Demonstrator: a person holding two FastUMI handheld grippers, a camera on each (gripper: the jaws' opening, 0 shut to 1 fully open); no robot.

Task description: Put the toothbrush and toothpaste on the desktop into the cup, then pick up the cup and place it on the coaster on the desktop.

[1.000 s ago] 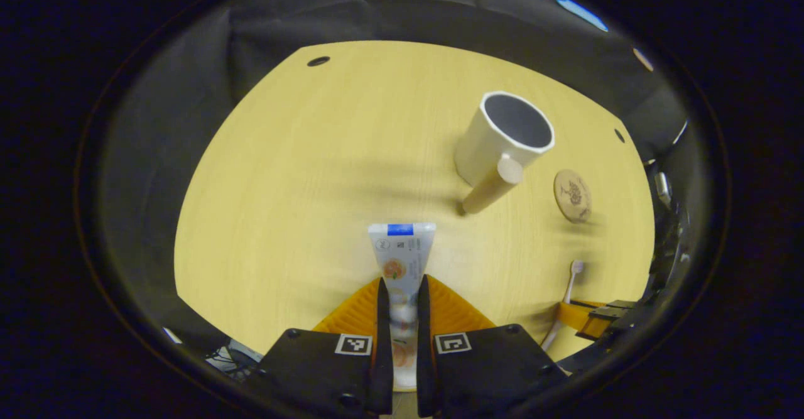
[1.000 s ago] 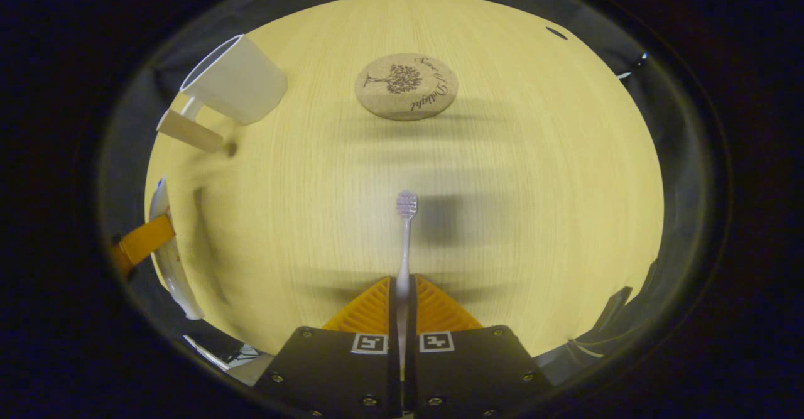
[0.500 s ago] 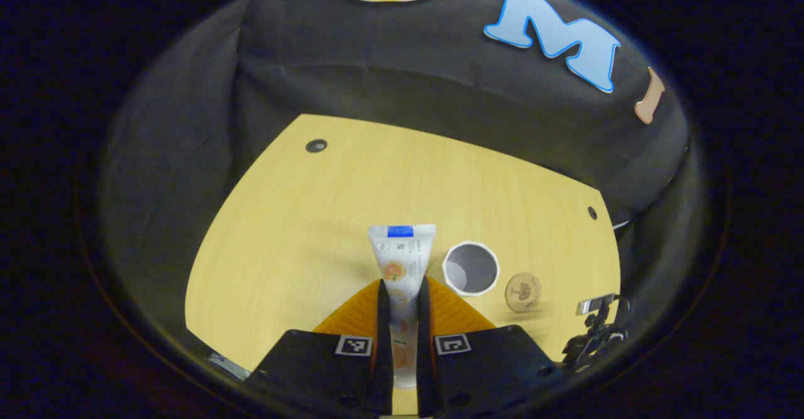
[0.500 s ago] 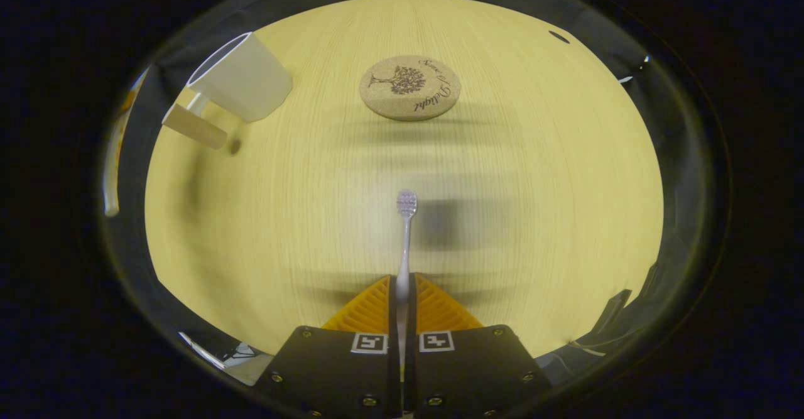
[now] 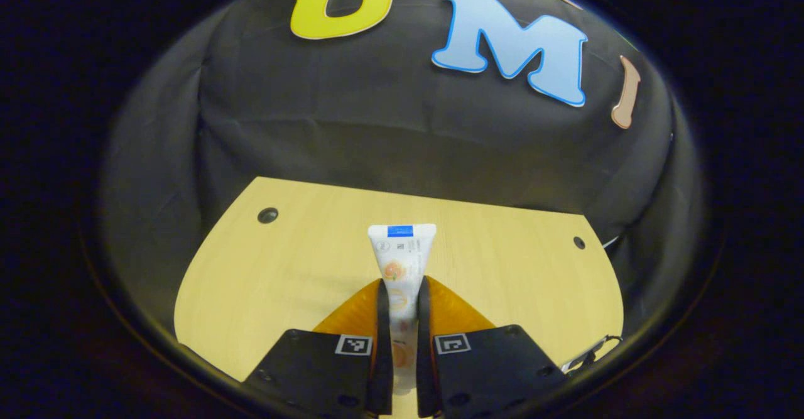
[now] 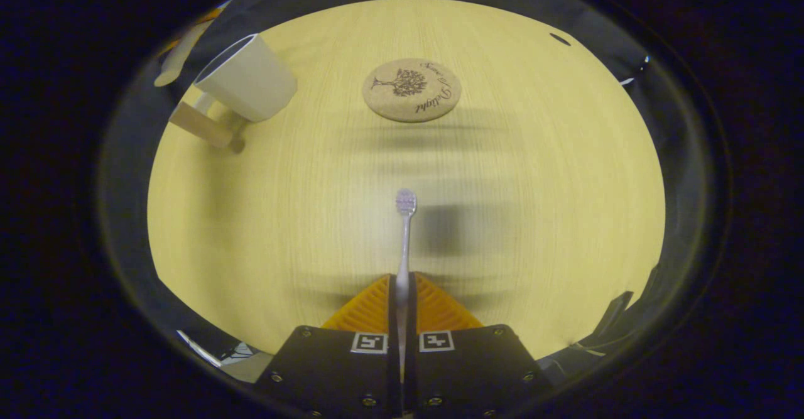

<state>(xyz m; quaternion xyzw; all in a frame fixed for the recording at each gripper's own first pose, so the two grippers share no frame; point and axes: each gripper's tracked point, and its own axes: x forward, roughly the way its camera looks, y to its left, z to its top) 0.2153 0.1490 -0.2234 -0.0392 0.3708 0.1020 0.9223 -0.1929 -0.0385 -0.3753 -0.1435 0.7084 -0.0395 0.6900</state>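
We hold both items aloft above the tabletop (image 6: pixel 534 230): left hand-held gripper (image 5: pixel 399 299) clamps the toothpaste (image 5: pixel 401 259), right hand-held gripper (image 6: pixel 402 293) pinches the toothbrush (image 6: pixel 405 230), bristles forward. The cup (image 6: pixel 248 80) stands ahead-left of the brush, beside the coaster (image 6: pixel 411 89).

Pale wooden desktop (image 5: pixel 301 268) with small dark holes (image 5: pixel 267 215), backed by a creased black cloth wall (image 5: pixel 377 130)

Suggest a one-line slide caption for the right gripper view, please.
Right hand-held gripper grips a slim white toothbrush above the wooden desktop.
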